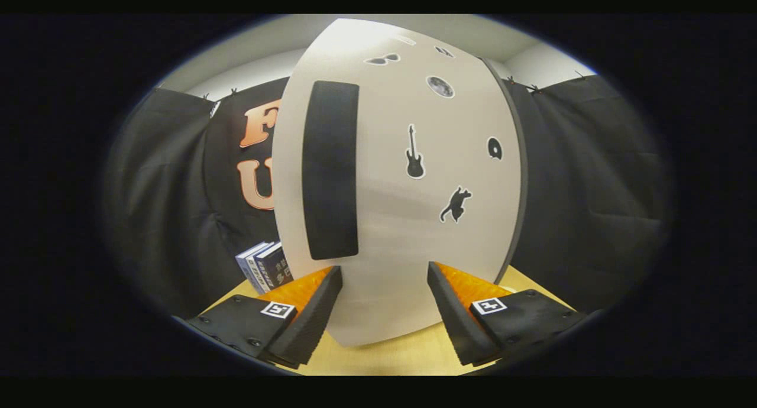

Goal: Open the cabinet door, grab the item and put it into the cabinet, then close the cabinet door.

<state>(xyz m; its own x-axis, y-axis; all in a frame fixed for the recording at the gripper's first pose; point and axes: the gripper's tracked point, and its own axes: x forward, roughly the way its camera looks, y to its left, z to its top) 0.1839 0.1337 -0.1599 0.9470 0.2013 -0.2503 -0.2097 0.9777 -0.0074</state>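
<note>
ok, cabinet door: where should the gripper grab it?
Likely the tall black handle pad on the white cabinet door. It stands upright, so come straight on, one finger each side. The gripper is open, the pad just beyond its left finger.

A light wooden worktop [384, 358] carries the scene, bare at its near part. Black cloth [591, 189] hangs as the booth's wall to either side, clipped along its top edge, and a pale wall [550, 62] and ceiling show above it.
</note>
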